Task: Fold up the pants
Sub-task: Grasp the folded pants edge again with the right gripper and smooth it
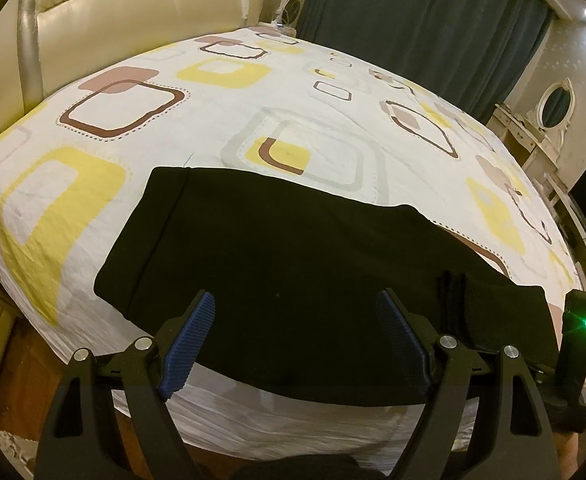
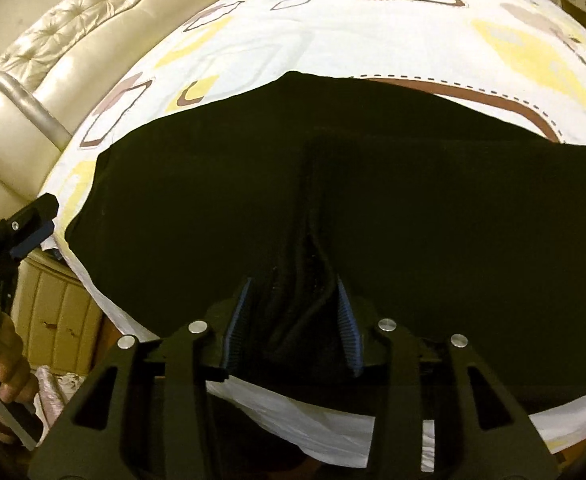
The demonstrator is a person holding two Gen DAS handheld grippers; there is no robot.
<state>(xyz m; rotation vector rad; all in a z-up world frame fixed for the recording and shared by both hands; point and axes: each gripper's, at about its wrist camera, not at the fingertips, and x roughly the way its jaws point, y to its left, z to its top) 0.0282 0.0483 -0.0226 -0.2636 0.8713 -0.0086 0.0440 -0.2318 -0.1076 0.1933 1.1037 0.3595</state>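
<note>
On bed [image 1: 333, 92]: one black pants [image 1: 293, 248], seemingly folded; two grippers.

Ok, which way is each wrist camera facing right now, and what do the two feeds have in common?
Left wrist: sits behind the left claw, looking down and across the black pants and patterned bedsheet toward the headboard and curtain; its own fingers stand wide apart, and the right claw's body shows at the right edge.
Right wrist: sits behind the right claw, looking steeply down at bunched pants fabric between its pads; the left claw and a hand show at left.
Shared: pants, bedsheet, headboard.
</note>
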